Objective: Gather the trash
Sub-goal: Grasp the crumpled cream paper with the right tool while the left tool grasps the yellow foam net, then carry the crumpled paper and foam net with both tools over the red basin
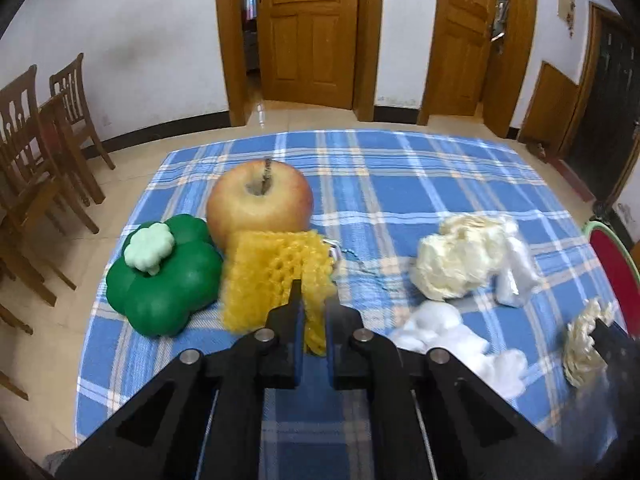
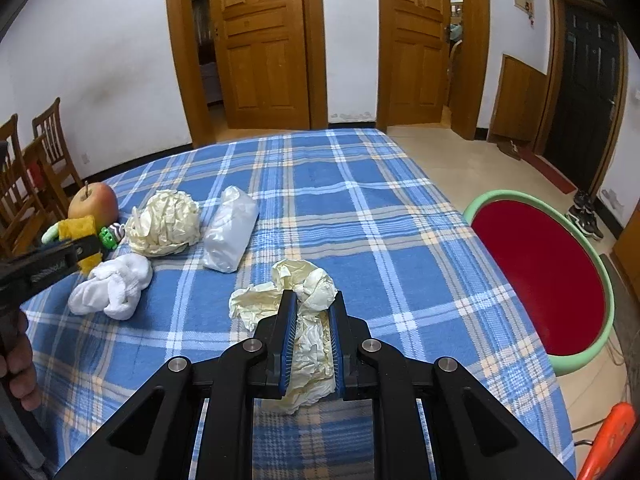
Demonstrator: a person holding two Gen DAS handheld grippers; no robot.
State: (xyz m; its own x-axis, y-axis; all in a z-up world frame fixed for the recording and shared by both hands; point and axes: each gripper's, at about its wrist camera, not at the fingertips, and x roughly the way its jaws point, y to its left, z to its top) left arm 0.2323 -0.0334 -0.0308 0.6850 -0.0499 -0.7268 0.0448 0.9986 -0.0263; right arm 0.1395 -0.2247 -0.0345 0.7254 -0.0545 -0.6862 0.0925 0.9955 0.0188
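My left gripper (image 1: 314,296) is shut on a yellow foam fruit net (image 1: 272,272), a strip of which hangs between its fingers, just in front of an apple (image 1: 260,200). In the right wrist view, my right gripper (image 2: 314,300) is shut on a crumpled cream paper (image 2: 308,344) a little above the blue plaid tablecloth (image 2: 360,200). Loose on the cloth lie a cream paper ball (image 2: 164,224), a white plastic bag (image 2: 230,230) and a white tissue wad (image 2: 112,290). The left gripper (image 2: 86,248) shows at the left edge with the net.
A green toy pepper (image 1: 168,284) sits left of the apple. A red basin with a green rim (image 2: 536,272) stands off the table's right side. Wooden chairs (image 1: 36,160) stand at the left. A person's hand (image 2: 18,364) holds the left gripper.
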